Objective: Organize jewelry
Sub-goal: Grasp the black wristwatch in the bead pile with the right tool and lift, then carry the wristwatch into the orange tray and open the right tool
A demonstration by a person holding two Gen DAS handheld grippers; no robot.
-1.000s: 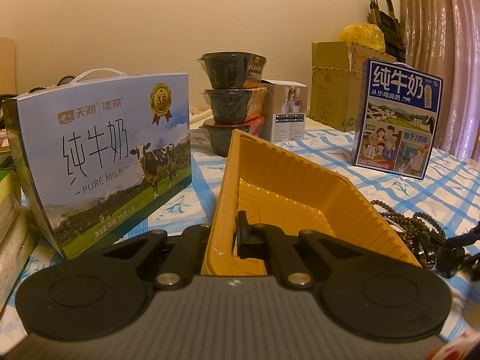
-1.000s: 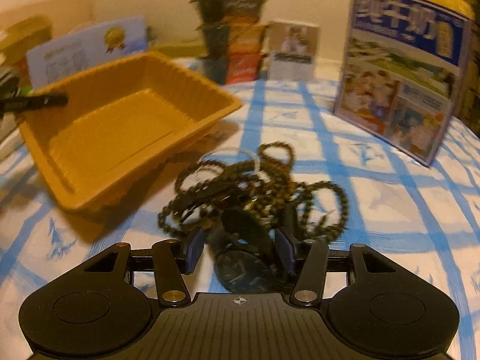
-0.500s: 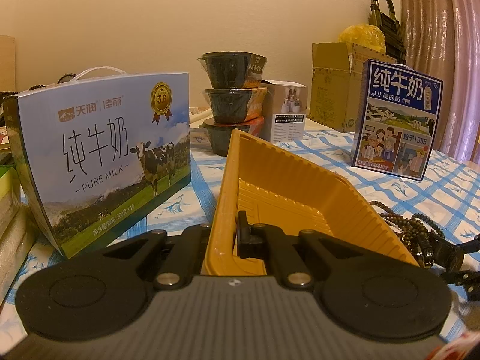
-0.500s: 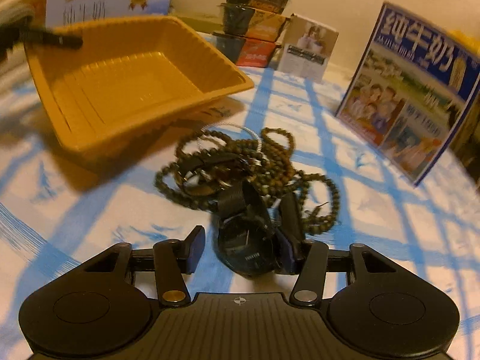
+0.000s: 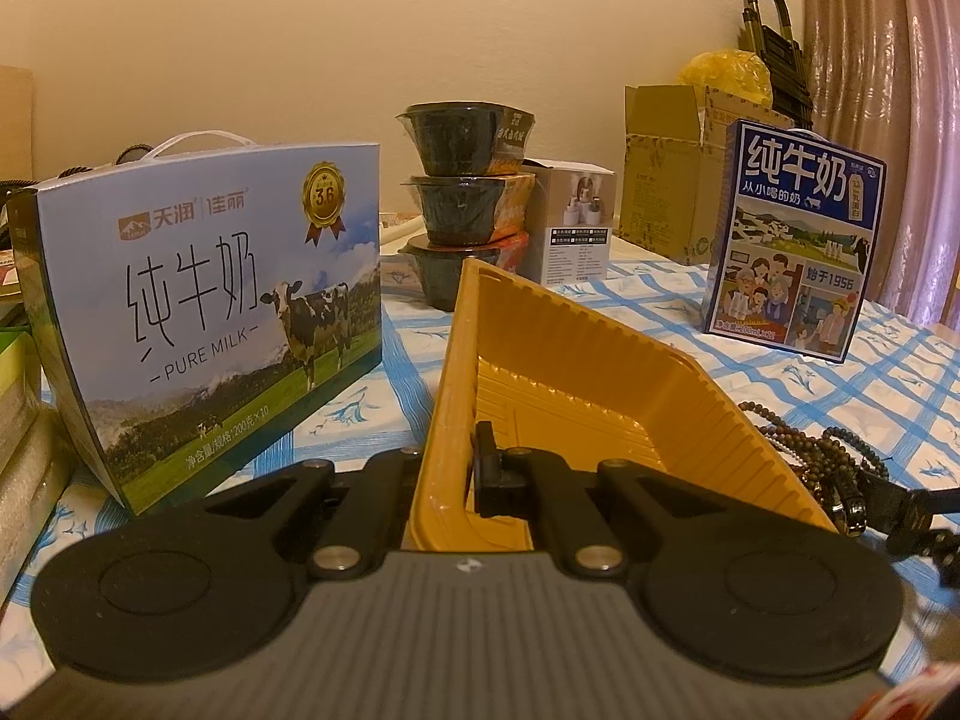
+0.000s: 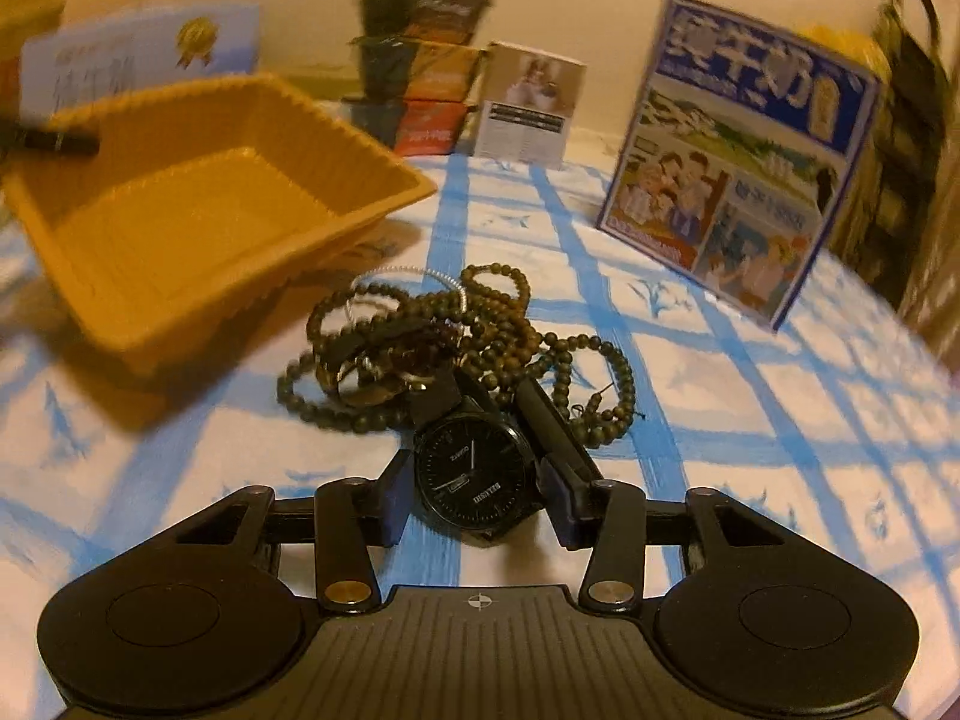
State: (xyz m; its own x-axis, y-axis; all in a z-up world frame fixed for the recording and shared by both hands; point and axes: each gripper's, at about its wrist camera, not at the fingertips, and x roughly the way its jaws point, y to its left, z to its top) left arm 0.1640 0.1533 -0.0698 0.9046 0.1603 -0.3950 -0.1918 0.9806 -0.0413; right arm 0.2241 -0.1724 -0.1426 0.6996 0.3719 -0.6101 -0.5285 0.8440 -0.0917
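Note:
My left gripper (image 5: 462,468) is shut on the near rim of a yellow plastic tray (image 5: 576,384) and holds it tilted; the tray also shows in the right wrist view (image 6: 198,216), raised at the left. A tangle of dark bead strings (image 6: 456,342) lies on the checked cloth, also in the left wrist view (image 5: 810,444). My right gripper (image 6: 480,498) has its blue-padded jaws on both sides of a black wristwatch (image 6: 474,474) at the near edge of the beads. The watch face points up.
A light blue milk carton (image 5: 210,300) stands left of the tray. A dark blue milk carton (image 6: 738,150) stands at the right. Stacked black bowls (image 5: 468,198) and a small white box (image 5: 576,228) stand behind. Cardboard boxes (image 5: 666,168) are at the back right.
My right gripper's jaws have come together onto the watch, and the watch has turned face up between them. The left gripper and tray have barely moved.

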